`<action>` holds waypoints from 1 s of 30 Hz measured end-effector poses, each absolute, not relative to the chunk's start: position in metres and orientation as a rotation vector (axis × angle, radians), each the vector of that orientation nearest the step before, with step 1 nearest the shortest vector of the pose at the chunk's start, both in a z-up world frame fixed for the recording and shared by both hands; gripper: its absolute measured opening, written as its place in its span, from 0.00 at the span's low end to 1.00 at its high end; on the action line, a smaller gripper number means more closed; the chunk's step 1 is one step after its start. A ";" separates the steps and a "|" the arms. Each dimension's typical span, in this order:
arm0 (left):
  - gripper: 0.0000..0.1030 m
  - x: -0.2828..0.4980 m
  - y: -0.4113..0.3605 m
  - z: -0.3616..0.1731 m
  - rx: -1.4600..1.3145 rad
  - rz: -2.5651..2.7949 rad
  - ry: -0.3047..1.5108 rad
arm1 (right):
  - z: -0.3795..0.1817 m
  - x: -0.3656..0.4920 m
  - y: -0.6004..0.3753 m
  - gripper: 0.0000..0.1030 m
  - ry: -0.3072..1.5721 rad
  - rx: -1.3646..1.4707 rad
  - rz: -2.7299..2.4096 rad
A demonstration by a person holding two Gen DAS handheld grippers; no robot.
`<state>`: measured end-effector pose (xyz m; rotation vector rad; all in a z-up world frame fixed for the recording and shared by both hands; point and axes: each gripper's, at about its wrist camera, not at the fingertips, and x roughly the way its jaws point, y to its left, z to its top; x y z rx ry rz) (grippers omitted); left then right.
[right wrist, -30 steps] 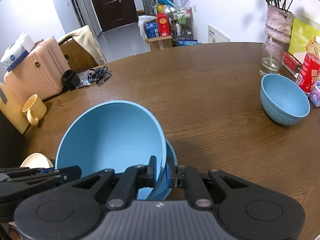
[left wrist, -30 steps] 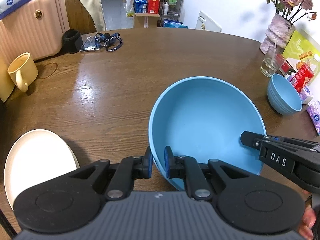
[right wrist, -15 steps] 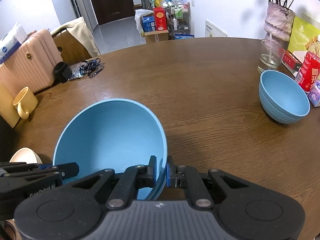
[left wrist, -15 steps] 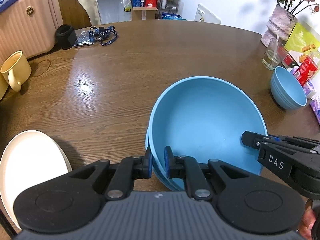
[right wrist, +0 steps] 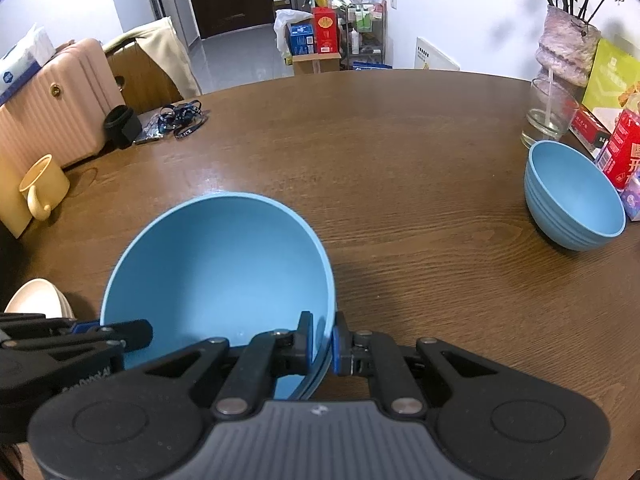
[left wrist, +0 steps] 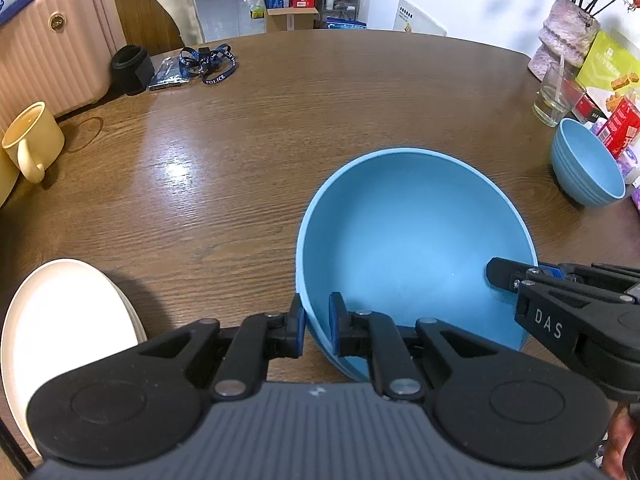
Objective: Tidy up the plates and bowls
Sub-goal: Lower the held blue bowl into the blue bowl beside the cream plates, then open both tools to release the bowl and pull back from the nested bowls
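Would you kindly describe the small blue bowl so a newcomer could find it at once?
Start at the flower vase on the round wooden table. In front of it, beside a drinking glass, stands the small blue bowl. Unlike the large blue bowl, no gripper holds it.

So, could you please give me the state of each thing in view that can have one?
Large blue bowl: tilted, gripped at its rim from two sides.
Left tongs: shut on the bowl's near rim.
Right tongs: shut on the bowl's rim.
Small blue bowl: upright, empty, free on the table.
Cream plates: stacked, untouched.
Yellow mug: upright.
Drinking glass: upright, a stick inside.
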<state>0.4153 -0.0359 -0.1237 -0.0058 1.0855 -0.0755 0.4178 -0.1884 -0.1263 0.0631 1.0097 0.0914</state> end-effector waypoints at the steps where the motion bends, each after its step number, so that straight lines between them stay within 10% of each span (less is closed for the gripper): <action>1: 0.11 0.416 -0.036 -0.124 -0.003 -0.073 1.086 | -0.126 0.419 -0.188 0.09 1.010 0.062 0.092; 17: 0.15 0.413 -0.035 -0.126 0.008 -0.080 1.084 | -0.130 0.418 -0.189 0.14 1.008 0.055 0.098; 30: 0.46 0.404 -0.032 -0.119 0.020 -0.062 1.048 | -0.126 0.411 -0.195 0.36 0.995 0.067 0.084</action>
